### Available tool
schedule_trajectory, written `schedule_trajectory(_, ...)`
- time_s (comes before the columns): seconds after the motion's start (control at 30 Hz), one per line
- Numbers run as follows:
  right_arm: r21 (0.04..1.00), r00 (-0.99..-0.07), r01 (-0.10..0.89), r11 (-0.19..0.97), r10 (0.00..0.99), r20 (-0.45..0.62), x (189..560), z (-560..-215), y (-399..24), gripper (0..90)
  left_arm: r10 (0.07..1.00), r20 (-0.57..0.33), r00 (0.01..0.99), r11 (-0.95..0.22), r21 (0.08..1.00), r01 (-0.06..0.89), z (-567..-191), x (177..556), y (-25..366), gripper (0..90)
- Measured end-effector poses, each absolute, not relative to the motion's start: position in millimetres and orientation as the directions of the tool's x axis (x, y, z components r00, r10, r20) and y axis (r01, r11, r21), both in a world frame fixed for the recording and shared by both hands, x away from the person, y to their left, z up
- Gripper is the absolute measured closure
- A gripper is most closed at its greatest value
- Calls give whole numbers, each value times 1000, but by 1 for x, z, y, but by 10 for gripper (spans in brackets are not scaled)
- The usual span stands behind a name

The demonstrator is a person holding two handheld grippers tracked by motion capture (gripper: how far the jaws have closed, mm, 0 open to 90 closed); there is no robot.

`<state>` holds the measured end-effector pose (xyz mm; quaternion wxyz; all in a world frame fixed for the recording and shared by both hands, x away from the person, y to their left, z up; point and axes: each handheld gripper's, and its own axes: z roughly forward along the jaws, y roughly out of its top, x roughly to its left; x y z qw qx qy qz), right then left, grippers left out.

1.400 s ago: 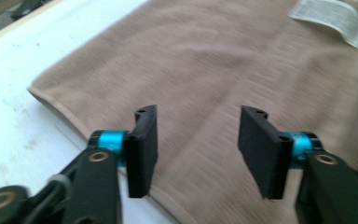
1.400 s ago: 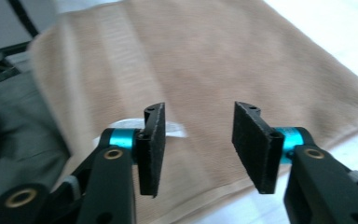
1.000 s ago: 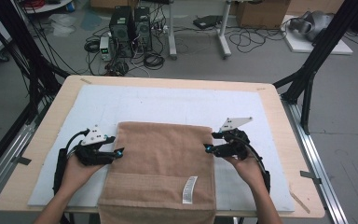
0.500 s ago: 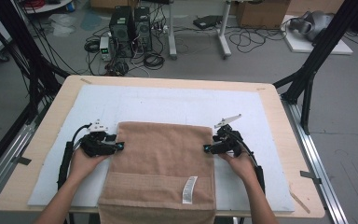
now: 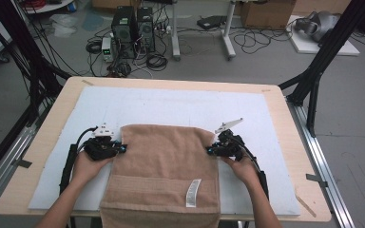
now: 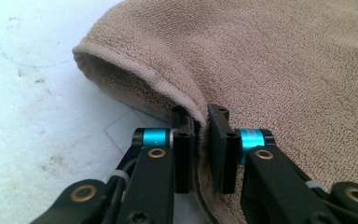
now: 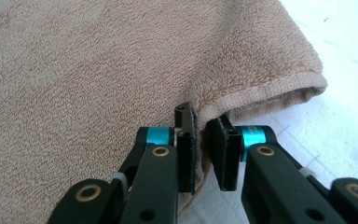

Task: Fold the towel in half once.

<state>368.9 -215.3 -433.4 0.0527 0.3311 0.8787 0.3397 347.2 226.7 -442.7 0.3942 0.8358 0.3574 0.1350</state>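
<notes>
Both tongs, left (image 6: 200,128) and right (image 7: 204,133), just clenched on towel (image 5: 164,156) side edges; may pinch one layer only, spoiling the fold.

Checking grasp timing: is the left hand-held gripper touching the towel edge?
Touching. In the left gripper view the left hand-held gripper has just closed its jaws, pinching the towel edge between both pads.

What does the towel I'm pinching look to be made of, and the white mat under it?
Towel: looks like tan cotton terry, matte, going by the looped pile and the flat woven hem band at its edge; the fibre itself is a guess. White mat: seems a soft matte sheet, maybe foam or felt, lightly scuffed and pen-marked. Table rim: pale wood, probably plywood.
</notes>
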Motion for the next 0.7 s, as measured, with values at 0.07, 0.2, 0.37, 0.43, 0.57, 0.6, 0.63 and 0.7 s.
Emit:
schedule_trajectory(0.07, 633, -782, 536, 559, 612, 122, 369, -432, -215, 832, 705, -42, 708, -441, 755, 484, -441, 346, 226, 830)
schedule_trajectory(0.2, 662, -780, 523, 537, 614, 118, 370, -427, -219, 836, 719, -17, 695, -433, 771, 467, -436, 346, 227, 837)
schedule_trajectory(0.37, 674, -764, 534, 510, 633, 126, 379, -413, -221, 838, 738, 28, 674, -425, 795, 433, -424, 351, 224, 838)
schedule_trajectory(0.43, 689, -762, 516, 509, 640, 98, 384, -402, -218, 838, 753, 45, 656, -415, 806, 421, -415, 356, 223, 840)
schedule_trajectory(0.57, 720, -744, 493, 489, 666, 57, 399, -377, -216, 838, 788, 66, 612, -378, 837, 396, -391, 372, 225, 841)
schedule_trajectory(0.6, 725, -739, 491, 483, 672, 52, 403, -370, -216, 838, 792, 70, 606, -372, 843, 388, -384, 377, 224, 841)
schedule_trajectory(0.63, 735, -733, 484, 475, 679, 45, 407, -363, -217, 838, 795, 73, 602, -369, 846, 384, -377, 382, 224, 841)
schedule_trajectory(0.7, 744, -728, 474, 470, 685, 31, 416, -349, -216, 838, 797, 87, 598, -373, 850, 373, -362, 392, 223, 840)
